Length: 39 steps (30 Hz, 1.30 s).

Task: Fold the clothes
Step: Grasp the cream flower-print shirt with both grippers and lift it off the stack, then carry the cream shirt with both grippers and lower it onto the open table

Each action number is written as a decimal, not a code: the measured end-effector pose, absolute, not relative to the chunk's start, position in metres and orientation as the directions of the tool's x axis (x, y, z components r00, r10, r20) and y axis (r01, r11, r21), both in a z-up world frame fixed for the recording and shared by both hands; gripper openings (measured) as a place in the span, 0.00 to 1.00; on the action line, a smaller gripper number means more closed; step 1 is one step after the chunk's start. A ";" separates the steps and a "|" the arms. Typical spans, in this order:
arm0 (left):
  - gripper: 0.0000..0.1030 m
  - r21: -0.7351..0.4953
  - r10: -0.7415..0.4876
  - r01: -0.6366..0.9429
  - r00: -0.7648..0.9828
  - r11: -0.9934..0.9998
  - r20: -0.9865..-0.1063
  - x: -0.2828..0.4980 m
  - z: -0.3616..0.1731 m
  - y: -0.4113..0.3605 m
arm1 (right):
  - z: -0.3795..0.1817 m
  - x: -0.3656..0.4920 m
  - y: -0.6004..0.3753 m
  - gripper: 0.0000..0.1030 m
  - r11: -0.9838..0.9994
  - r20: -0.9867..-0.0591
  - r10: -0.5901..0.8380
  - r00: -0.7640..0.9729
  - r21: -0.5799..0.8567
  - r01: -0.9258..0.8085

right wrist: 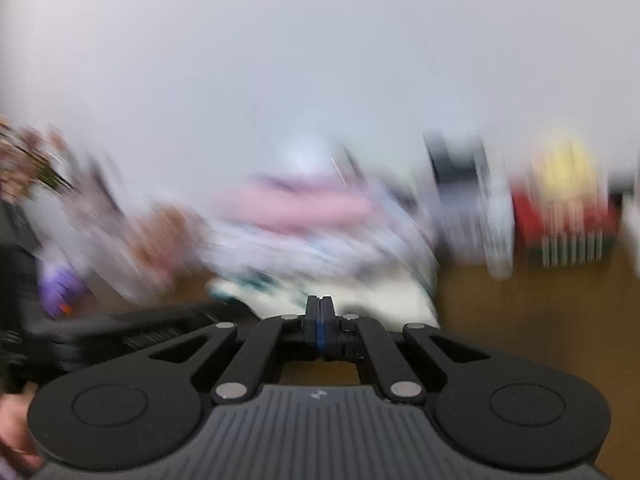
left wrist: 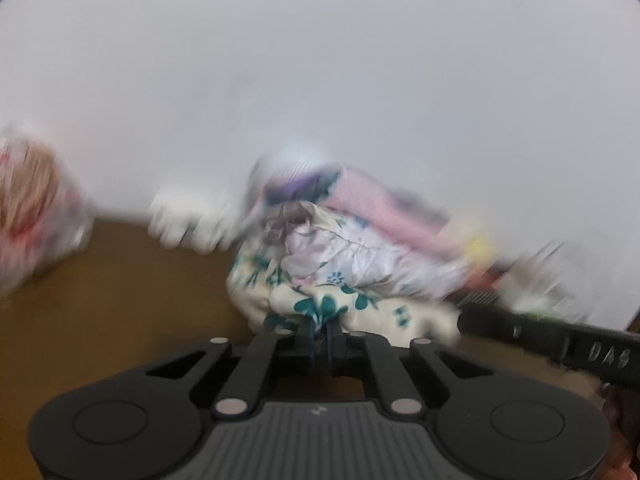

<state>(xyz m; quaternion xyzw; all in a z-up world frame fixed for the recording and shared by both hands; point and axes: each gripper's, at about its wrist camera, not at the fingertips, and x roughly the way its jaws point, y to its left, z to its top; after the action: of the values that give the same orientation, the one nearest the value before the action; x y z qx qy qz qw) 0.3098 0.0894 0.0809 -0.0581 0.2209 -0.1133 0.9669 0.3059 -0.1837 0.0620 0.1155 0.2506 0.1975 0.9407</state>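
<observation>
Both views are blurred by motion. In the left wrist view my left gripper (left wrist: 320,330) is shut on the near edge of a cream garment with teal flowers (left wrist: 352,300). Behind it lies a heap of clothes (left wrist: 360,216) in pink, lilac and white. In the right wrist view my right gripper (right wrist: 319,308) has its jaws pressed together with nothing visible between them. The cream floral garment (right wrist: 360,296) lies just beyond its tips, with the heap of clothes (right wrist: 300,216) behind.
The brown tabletop (left wrist: 120,280) carries a white object (left wrist: 184,220) and a patterned thing (left wrist: 32,200) at left. The other gripper's black body (left wrist: 560,344) is at right. In the right wrist view, a red and yellow item (right wrist: 564,208) and a grey-white object (right wrist: 472,200) stand at back right.
</observation>
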 end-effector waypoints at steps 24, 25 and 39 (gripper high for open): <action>0.22 -0.294 -0.338 0.199 0.752 0.935 -0.566 0.348 0.031 0.047 | 0.002 0.385 -0.235 0.19 0.896 -0.605 0.416 0.679 0.402 -0.191; 0.17 -0.297 -0.338 0.197 0.755 0.934 -0.563 0.346 0.035 0.049 | 0.005 0.381 -0.235 0.15 0.887 -0.595 0.432 0.677 0.414 -0.203; 0.11 -0.434 -0.513 0.384 0.826 0.815 -0.232 0.176 0.183 0.096 | 0.161 0.196 -0.247 0.11 0.760 -0.379 0.603 0.702 0.542 -0.360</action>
<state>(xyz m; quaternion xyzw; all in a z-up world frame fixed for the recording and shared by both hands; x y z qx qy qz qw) 0.1763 0.0964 0.1828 -0.1878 0.1718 -0.2396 0.9369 0.1964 -0.2475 0.1610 0.2193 0.2772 0.2685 0.8961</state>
